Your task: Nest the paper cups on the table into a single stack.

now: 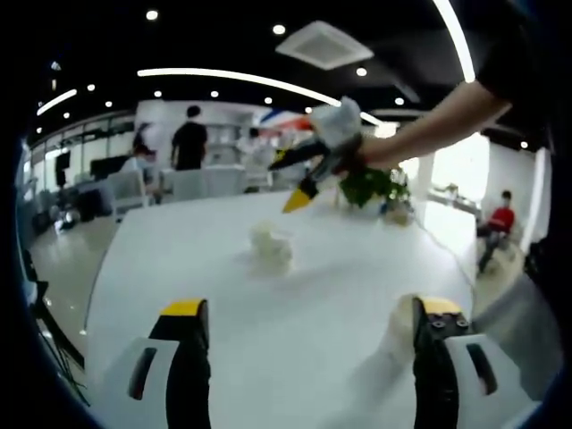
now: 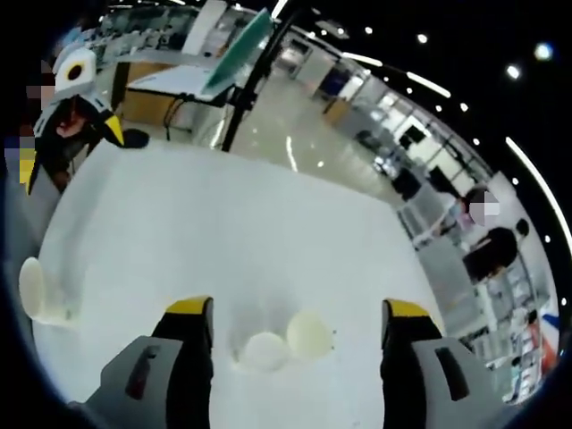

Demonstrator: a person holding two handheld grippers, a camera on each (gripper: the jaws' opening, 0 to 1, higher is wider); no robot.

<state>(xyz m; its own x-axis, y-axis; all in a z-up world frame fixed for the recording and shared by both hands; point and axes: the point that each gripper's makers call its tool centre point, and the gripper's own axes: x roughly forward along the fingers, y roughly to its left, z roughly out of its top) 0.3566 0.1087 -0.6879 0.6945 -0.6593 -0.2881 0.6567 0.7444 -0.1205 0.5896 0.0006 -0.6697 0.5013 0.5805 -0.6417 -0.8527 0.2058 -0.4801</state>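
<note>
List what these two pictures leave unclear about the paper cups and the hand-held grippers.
- Left gripper view: the small white paper cups mid-table are blurred together; their count and whether any are nested cannot be told.
- Right gripper view: a white paper cup at the left blurs into the white table; its pose is unclear.
- Left gripper view: the right hand-held gripper is too blurred to judge its jaws.

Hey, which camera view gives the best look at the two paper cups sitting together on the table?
The right gripper view: the two cups lie close, side by side between its open jaws. The left gripper view shows them farther off, mid-table, as one blurred white clump.
</note>
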